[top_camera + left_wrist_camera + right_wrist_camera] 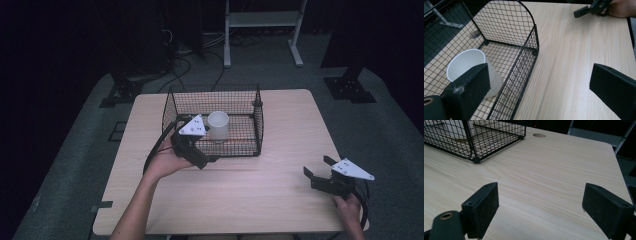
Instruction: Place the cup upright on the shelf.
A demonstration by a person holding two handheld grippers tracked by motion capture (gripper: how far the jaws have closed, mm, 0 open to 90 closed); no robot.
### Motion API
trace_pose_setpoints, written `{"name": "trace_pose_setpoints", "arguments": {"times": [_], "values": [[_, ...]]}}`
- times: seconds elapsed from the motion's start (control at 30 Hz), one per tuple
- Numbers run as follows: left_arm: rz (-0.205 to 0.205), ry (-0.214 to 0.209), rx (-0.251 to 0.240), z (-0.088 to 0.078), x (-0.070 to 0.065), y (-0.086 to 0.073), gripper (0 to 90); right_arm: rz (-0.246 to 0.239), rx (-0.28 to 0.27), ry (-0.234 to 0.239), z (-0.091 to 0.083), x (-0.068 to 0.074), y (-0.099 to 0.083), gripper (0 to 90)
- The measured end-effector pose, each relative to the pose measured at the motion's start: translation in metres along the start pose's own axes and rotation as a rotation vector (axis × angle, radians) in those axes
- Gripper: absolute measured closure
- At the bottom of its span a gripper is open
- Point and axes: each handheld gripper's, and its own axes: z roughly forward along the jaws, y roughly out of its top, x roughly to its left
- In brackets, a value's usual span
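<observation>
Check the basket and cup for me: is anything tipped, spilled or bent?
Nothing stands out. The cup stands upright inside the basket, with no spill in sight. The basket sits flat on the table, its wire looking straight. Both grippers, left and right, are open and empty.

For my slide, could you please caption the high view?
Left tool, jaws open, at the wire basket holding a white cup; right tool waits.

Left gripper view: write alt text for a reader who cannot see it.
A white paper cup stands upright inside a black wire basket on a light wooden table, seen along the left gripper with its jaws wide open and nothing between them. At the far top right, a hand holds the right gripper above the table.
</observation>
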Motion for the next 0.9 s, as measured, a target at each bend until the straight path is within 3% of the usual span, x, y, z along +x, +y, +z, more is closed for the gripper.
{"name": "trace_pose_setpoints", "arguments": {"times": [0.33,0.53,0.9], "values": [[-0.017,-0.008,-0.013,-0.003,-0.01,-0.012,2.5,0.001,0.002,-0.001,0.0,0.0,0.0,13.1],[0.001,-0.013,-0.005,-0.001,-0.018,-0.014,2.5,0.0,0.001,-0.001,0.0,0.0,0.0,13.1],[-0.011,-0.013,-0.021,-0.004,-0.027,-0.025,2.5,0.001,0.001,-0.002,0.0,0.0,0.0,13.1]]}}
